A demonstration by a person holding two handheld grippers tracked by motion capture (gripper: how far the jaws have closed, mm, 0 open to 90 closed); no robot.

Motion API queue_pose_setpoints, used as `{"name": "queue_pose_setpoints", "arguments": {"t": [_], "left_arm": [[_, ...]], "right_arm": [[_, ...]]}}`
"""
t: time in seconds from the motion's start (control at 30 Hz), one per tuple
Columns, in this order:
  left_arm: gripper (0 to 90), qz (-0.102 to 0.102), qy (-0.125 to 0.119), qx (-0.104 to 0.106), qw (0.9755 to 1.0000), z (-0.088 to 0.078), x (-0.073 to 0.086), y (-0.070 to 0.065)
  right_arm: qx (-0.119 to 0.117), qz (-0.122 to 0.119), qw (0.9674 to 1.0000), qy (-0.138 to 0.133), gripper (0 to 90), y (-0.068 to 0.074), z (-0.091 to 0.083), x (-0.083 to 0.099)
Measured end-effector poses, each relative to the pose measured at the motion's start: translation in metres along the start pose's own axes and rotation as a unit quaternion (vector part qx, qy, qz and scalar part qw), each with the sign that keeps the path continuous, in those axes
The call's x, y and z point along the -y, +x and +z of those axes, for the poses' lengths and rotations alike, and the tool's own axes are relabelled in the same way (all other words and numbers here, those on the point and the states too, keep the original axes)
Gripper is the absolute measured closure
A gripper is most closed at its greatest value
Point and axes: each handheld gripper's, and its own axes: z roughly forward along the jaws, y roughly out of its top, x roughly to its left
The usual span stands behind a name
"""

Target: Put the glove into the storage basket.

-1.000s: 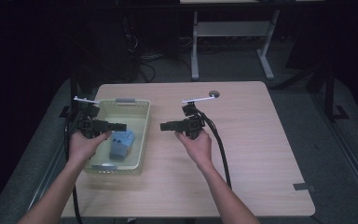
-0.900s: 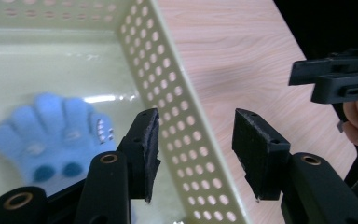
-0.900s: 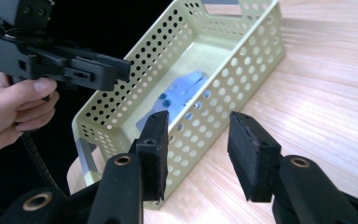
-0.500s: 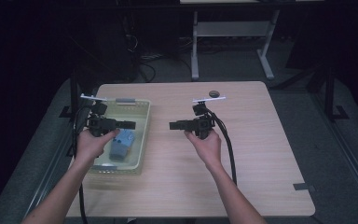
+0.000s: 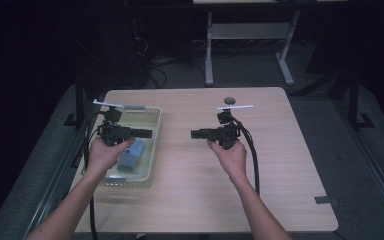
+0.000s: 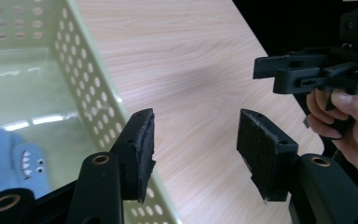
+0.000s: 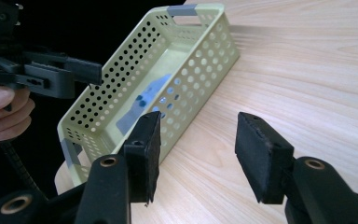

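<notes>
A pale green perforated basket [image 5: 153, 150] [image 6: 88, 84] [image 7: 200, 60] stands on the left of the wooden table [image 5: 280, 165]. In it lies a blue shark plush toy [image 5: 131, 156] [image 6: 7, 163] [image 7: 144, 100]. My left gripper [image 5: 149, 133] [image 6: 196, 137] [image 7: 91, 74] hovers level over the basket and points right. My right gripper [image 5: 194, 134] [image 7: 198, 140] [image 6: 266, 77] hovers over the table's middle and points left at it. The two tips face each other with a gap between them. Both have just been opening their jaws, and nothing sits between either pair.
A small dark round disc [image 5: 229, 100] lies near the table's far edge. A grey tape strip [image 5: 325, 200] marks the near right corner. Cables trail from both grippers toward the person. A white desk frame [image 5: 250, 32] stands on the dark floor behind the table.
Both hands have drifted to the right; the right gripper has drawn away from the basket. The toy and the basket have not moved.
</notes>
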Motion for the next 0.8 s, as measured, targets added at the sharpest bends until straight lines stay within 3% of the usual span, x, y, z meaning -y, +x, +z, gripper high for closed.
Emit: {"name": "queue_pose_setpoints", "arguments": {"t": [0.47,0.8], "left_arm": [[40.8,0.004,-0.005,0.02,0.9998,0.011,-0.004,-0.016],[30.0,0.014,-0.004,0.038,0.9992,0.024,-0.005,-0.026]], "right_arm": [[0.013,0.008,0.9998,-0.014,46.7,-0.014,-0.024,0.003],[0.015,0.02,0.9995,-0.021,45.4,-0.028,-0.039,0.01]]}}
